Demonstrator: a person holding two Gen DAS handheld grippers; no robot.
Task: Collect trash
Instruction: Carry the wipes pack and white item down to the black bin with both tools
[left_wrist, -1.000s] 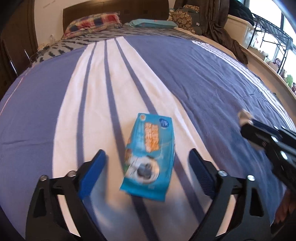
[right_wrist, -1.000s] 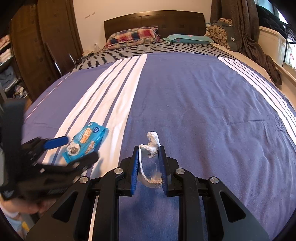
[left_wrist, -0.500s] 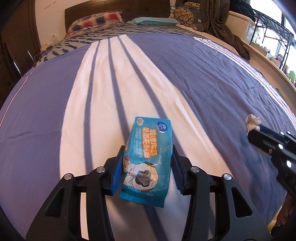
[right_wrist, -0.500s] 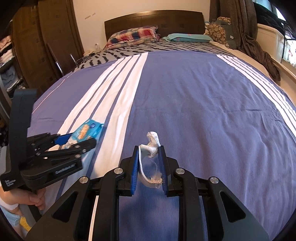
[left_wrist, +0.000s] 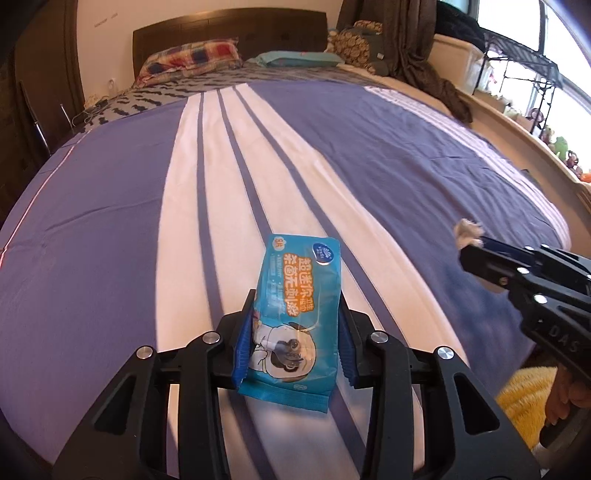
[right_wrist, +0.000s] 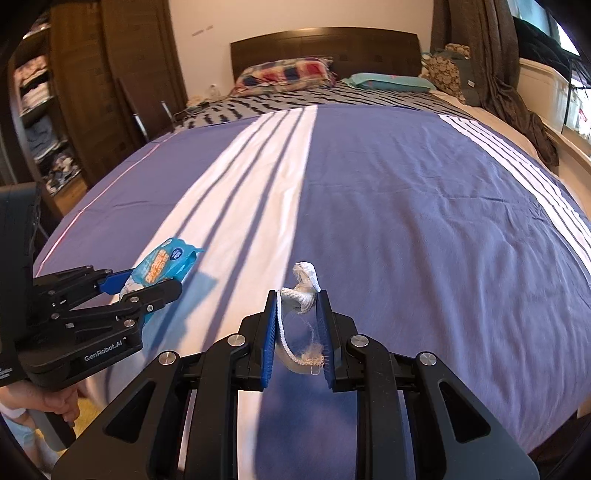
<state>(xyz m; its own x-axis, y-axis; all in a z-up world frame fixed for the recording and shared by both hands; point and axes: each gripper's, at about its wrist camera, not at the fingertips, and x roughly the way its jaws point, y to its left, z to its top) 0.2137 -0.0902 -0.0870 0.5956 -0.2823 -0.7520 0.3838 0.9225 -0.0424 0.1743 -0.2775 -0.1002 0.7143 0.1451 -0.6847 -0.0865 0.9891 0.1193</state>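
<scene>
My left gripper (left_wrist: 295, 314) is shut on a blue wet-wipes packet (left_wrist: 299, 321) and holds it just above the striped bedspread (left_wrist: 332, 147). The packet also shows in the right wrist view (right_wrist: 159, 266), held by the left gripper (right_wrist: 147, 284) at the left. My right gripper (right_wrist: 298, 306) is shut on a scrap of white gauze with a cord (right_wrist: 303, 288). In the left wrist view the right gripper (left_wrist: 476, 254) comes in from the right with the white scrap (left_wrist: 467, 232) at its tip.
A purple and white striped bedspread (right_wrist: 406, 203) covers the bed. Pillows (right_wrist: 288, 74) and a dark headboard (right_wrist: 325, 40) lie at the far end. A wardrobe (right_wrist: 92, 92) stands at the left. Clothes and a shelf rack (left_wrist: 517, 74) stand at the right.
My left gripper has closed on the wet-wipes packet and lifted it off the bedspread. My right gripper stays shut on the gauze scrap.
</scene>
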